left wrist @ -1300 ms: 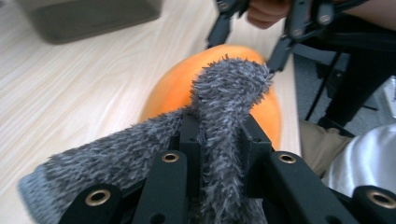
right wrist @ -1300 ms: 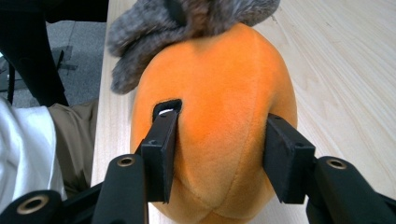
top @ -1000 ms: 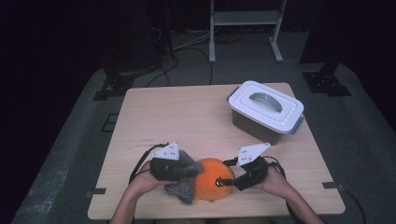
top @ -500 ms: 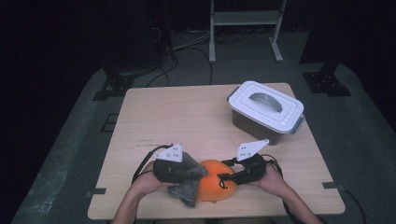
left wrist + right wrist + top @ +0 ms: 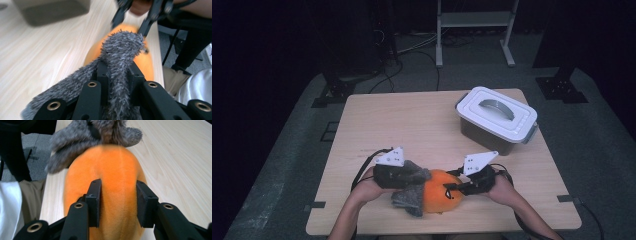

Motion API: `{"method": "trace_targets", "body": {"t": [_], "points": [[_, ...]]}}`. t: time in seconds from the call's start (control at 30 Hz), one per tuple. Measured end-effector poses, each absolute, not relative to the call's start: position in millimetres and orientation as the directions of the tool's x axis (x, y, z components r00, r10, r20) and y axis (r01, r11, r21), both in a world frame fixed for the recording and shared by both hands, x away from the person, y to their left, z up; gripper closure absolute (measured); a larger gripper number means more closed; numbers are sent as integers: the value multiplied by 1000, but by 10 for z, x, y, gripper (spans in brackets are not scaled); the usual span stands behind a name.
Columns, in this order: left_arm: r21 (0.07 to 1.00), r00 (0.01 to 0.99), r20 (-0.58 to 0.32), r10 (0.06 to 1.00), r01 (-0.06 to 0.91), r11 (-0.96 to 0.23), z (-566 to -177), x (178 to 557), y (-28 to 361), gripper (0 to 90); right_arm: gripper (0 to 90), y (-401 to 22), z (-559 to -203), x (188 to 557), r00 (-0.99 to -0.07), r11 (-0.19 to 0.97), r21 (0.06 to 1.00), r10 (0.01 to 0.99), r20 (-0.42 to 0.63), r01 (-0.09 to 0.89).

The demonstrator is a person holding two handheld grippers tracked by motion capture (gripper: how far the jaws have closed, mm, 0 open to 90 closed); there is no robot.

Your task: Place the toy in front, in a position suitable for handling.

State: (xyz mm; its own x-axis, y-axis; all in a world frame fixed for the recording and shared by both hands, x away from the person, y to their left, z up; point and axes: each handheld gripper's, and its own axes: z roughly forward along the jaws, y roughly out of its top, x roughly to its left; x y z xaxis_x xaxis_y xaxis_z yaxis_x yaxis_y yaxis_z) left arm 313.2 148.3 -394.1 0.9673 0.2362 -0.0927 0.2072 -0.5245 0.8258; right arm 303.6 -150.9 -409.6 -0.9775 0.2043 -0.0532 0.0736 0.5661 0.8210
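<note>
Both forearms enter from the near table edge and converge on the plush toy (image 5: 439, 196), which lies at the near edge of the table (image 5: 412, 125), well apart from the lidded white storage box (image 5: 496, 120) at the far right. The left gripper (image 5: 409, 176) is held level, pointing toward the toy; its jaws are closed tight on the toy's grey fuzzy part (image 5: 120, 57), which passes between the pads. The right gripper (image 5: 451, 189) points at the left gripper from the opposite side; its jaws have just been closing and now press into the toy's orange body (image 5: 115, 185) on both flanks. The body is rounded, smooth-piled and seamed lengthwise; the grey part is shaggy and drapes over the end away from the box.
</note>
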Motion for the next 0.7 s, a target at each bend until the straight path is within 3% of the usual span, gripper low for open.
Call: {"method": "trace_targets", "body": {"t": [0.17,0.3,0.5,0.57,0.67,0.7], "points": [[828,953,-148,263,265,-495,-4058,3122,1674,765,594,-1593,-4110,2971,-978,567,821,202,-60,66],[835,957,-145,250,254,-488,-4024,3131,1663,764,576,-1552,-4106,2960,-977,561,825,205,-58,69],[837,974,-132,184,209,-506,-3892,3139,1377,764,556,-1516,-4104,2911,-981,554,831,185,-51,61],[835,975,-144,167,211,-508,-3929,3135,1337,764,504,-1529,-4100,2902,-984,561,825,173,-37,68],[834,974,-157,161,218,-506,-3968,3109,1318,764,342,-1592,-4075,2932,-982,557,823,190,5,112],[834,974,-157,161,218,-506,-3968,3109,1318,764,342,-1592,-4075,2932,-982,557,823,190,5,112]]}}
